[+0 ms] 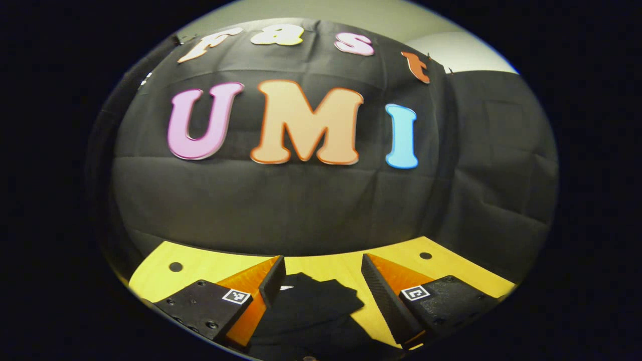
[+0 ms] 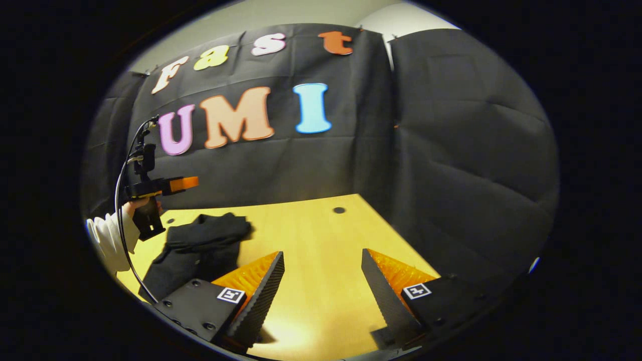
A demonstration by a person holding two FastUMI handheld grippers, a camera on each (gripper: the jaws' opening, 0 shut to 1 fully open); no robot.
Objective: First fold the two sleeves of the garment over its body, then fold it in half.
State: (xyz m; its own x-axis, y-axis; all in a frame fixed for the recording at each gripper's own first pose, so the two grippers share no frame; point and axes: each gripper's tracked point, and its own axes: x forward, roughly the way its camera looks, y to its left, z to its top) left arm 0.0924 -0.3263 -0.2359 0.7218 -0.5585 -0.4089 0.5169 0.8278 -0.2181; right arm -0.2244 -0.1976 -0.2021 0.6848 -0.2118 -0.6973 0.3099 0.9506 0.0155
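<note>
Both grippers stand released and apart from the cloth: left gripper (image 1: 323, 281) hovers above the black garment (image 1: 311, 308) bunched at six o'clock; right gripper (image 2: 322, 281) over bare table (image 2: 321, 225), garment at nine o'clock. Risk: pinching several bunched layers together, misfolding it.

The garment (image 1: 311, 306) lies on the tabletop (image 1: 200, 265), below and between the left tongs (image 1: 323, 281). It sits left of the right tongs (image 2: 323, 281), which hang over bare tabletop.

Matt black cloth garment (image 2: 200, 240) lies crumpled on a smooth, glossy wooden table (image 2: 321, 235).
</note>
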